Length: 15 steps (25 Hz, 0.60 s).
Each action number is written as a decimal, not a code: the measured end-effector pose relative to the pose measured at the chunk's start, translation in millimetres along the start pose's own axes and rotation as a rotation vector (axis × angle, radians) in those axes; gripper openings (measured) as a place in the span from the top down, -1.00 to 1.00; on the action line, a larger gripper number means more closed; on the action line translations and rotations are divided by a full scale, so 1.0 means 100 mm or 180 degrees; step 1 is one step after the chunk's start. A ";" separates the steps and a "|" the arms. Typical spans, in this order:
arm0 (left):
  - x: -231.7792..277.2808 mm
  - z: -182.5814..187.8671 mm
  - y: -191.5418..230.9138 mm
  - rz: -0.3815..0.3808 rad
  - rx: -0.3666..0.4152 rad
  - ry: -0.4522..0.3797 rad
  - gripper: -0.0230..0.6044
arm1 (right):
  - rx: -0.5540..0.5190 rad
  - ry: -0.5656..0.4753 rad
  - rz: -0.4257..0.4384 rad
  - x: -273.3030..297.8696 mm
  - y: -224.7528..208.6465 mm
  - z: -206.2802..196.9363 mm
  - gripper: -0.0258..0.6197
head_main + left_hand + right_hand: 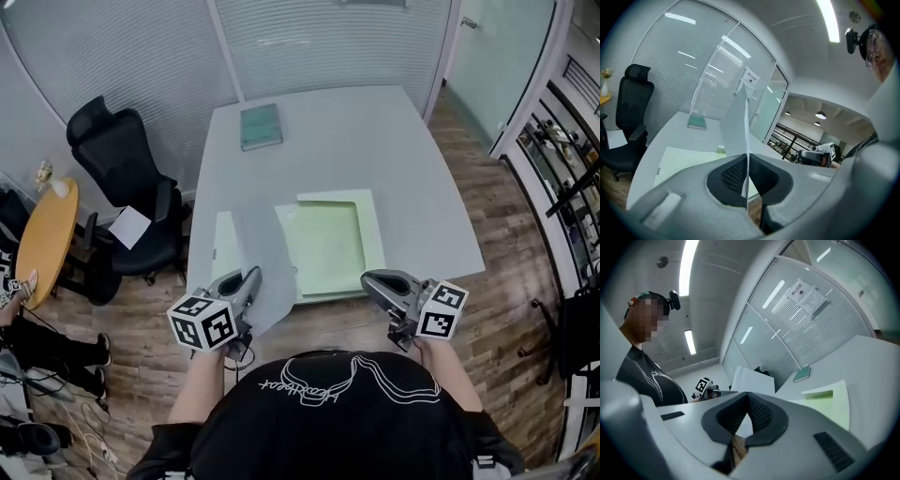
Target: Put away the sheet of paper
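Sheet of paper (pixel 263 251) is off the desk (pixel 375 141), pinched by its near edge in the left claw (pixel 251 279). It stands up on edge over the near left part of the desk. In the left gripper view the jaws are closed flat on the paper.

Right claw (pixel 370 279) is closed too, with nothing between the jaws, held off the desk's near edge.

Pale green folder (pixel 330 246) lies open in the middle of the desk, likely where the sheet goes. Judged progress: pickup done, putting away not yet done.

Hard to tell:
- whether the folder is a flat cover or a shallow tray
- its left part, which is covered by the raised sheet
- whether anything is printed on the sheet
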State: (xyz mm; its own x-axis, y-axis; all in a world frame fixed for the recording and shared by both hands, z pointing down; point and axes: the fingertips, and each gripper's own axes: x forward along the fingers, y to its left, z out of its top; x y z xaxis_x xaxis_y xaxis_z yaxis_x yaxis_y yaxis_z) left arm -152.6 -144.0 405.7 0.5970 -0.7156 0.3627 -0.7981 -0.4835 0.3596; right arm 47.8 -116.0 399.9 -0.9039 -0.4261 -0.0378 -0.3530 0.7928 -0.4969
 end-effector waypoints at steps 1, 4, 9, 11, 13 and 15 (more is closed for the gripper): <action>0.04 0.03 0.02 0.0031 0.0006 -0.0009 0.89 | -0.0002 0.0017 0.0006 -0.01 -0.06 0.02 0.89; 0.09 0.12 0.09 0.0099 0.0052 -0.0059 0.89 | 0.0001 0.0074 0.0024 0.00 -0.20 0.02 0.89; 0.19 0.12 0.25 0.0093 0.0001 -0.0022 0.89 | 0.0058 0.0108 0.0046 0.09 -0.31 0.01 0.89; 0.24 0.09 0.33 0.0031 -0.0047 0.0069 0.89 | 0.0050 0.0121 0.0038 0.14 -0.36 0.02 0.89; 0.30 0.08 0.43 -0.0014 -0.0164 0.0094 0.89 | 0.0050 0.0138 0.0003 0.17 -0.44 0.05 0.89; 0.35 0.10 0.53 -0.0037 -0.0299 0.0074 0.89 | 0.0070 0.0146 -0.0031 0.17 -0.51 0.08 0.89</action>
State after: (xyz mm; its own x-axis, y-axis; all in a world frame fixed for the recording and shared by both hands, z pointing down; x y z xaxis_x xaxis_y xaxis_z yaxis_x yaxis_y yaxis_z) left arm -174.2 -199.7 429.3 0.6088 -0.6978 0.3774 -0.7804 -0.4415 0.4427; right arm 51.9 -167.3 418.1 -0.9107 -0.4130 0.0065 -0.3568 0.7787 -0.5161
